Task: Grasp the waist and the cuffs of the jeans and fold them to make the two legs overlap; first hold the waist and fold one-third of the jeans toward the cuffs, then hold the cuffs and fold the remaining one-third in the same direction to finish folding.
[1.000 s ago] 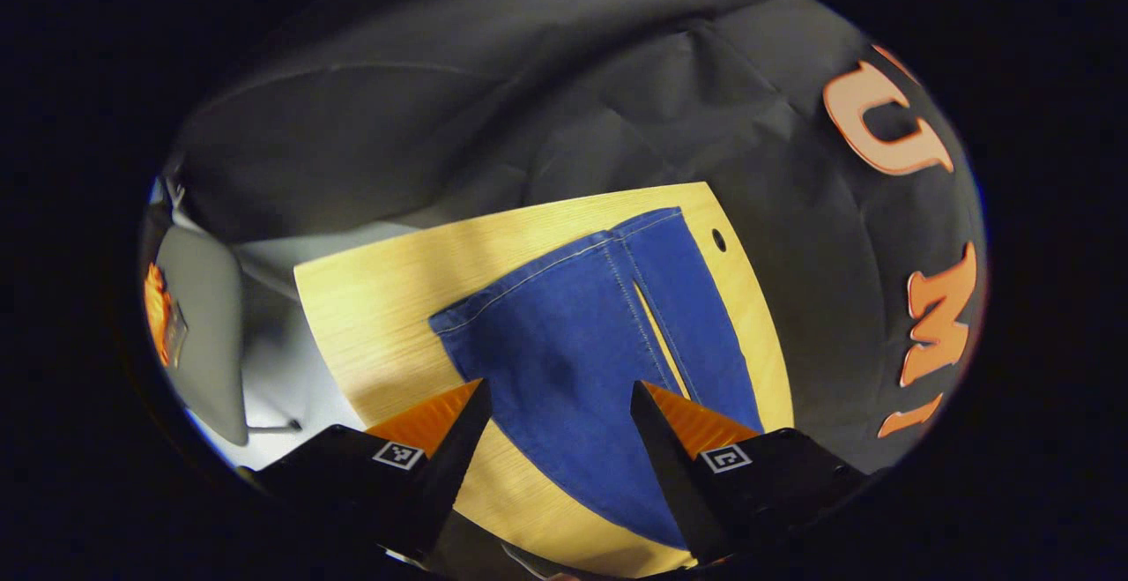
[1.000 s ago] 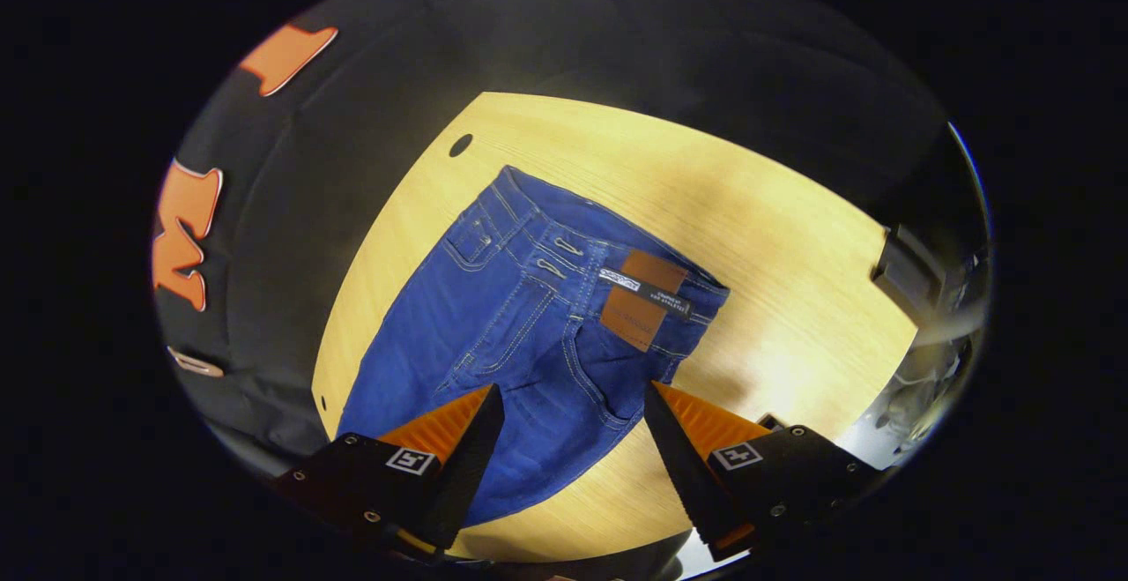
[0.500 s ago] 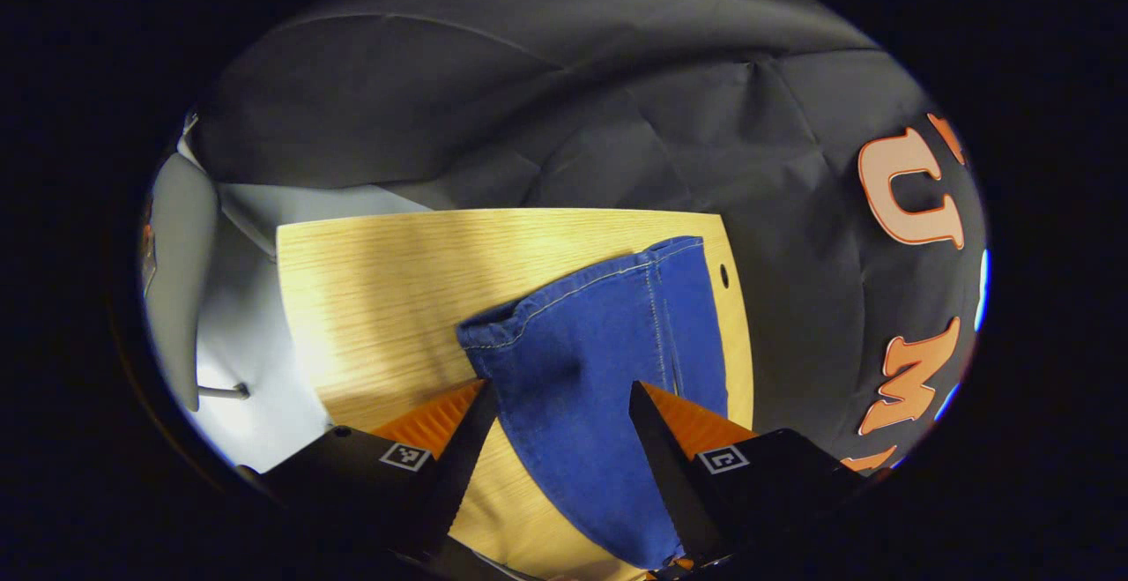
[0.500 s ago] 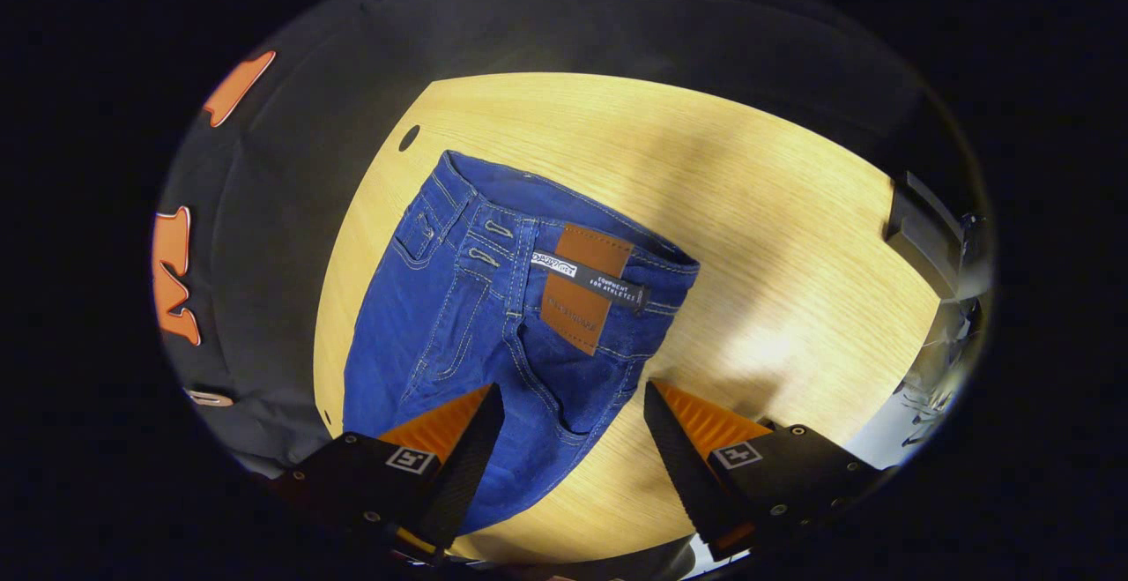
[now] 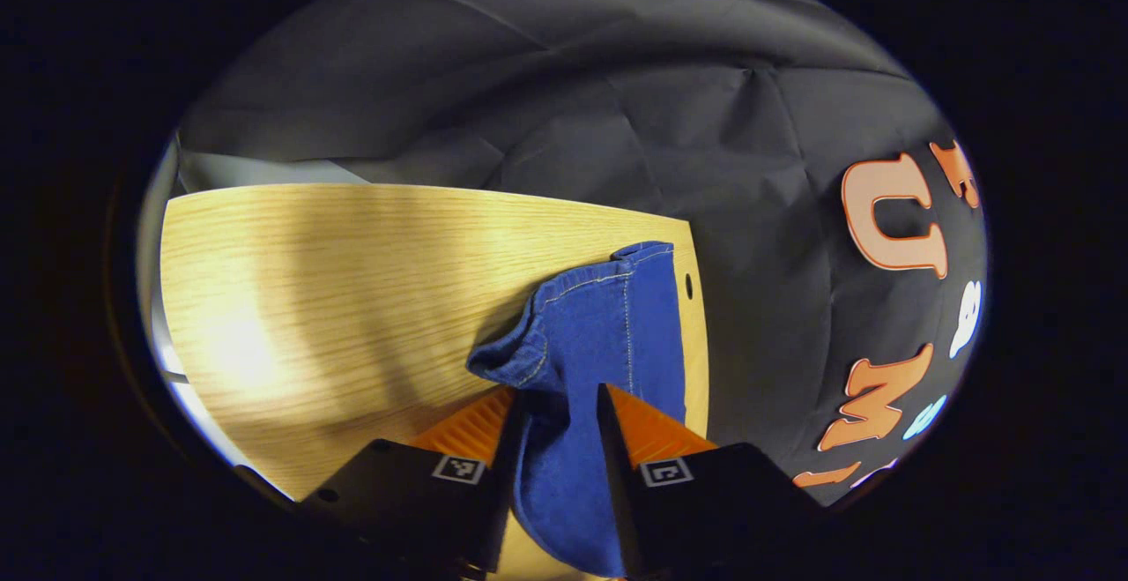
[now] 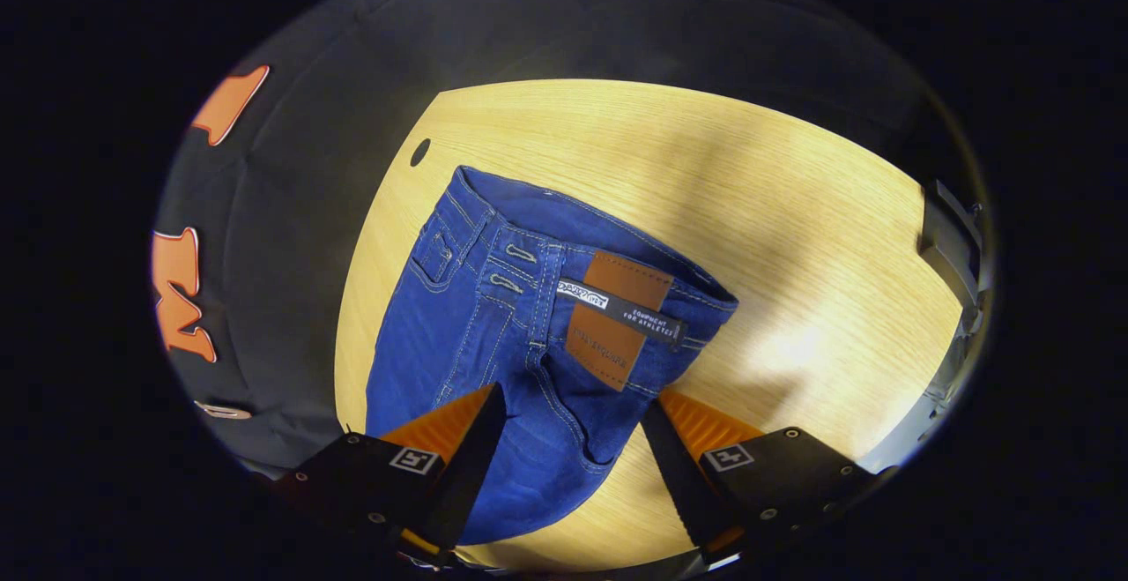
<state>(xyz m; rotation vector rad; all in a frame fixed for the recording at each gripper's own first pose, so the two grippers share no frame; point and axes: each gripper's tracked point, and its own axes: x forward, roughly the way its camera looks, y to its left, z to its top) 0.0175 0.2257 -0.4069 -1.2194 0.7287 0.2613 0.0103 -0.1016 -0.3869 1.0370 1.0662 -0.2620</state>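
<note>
Blue jeans (image 6: 493,334) lie on wooden table (image 6: 793,237); right gripper view shows waist w/ brown leather patch (image 6: 617,316), print too small to read. Right gripper (image 6: 573,413) is wide apart above the seat, gripping nothing. Left gripper view shows cuff end (image 5: 608,316) bunched near table edge, left gripper (image 5: 557,413) narrowed w/ denim btwn fingers; firm pinch unclear.

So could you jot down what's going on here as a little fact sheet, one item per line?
surface: wooden table
garment: blue jeans, lying on the table
waist end: brown patch faces up, near the right claw
cuff end: bunched and lifted by the left claw
left claw: closed on the denim near the cuff
right claw: open, over the seat of the jeans, fingers apart
fold: legs not yet overlapped at the waist
</note>
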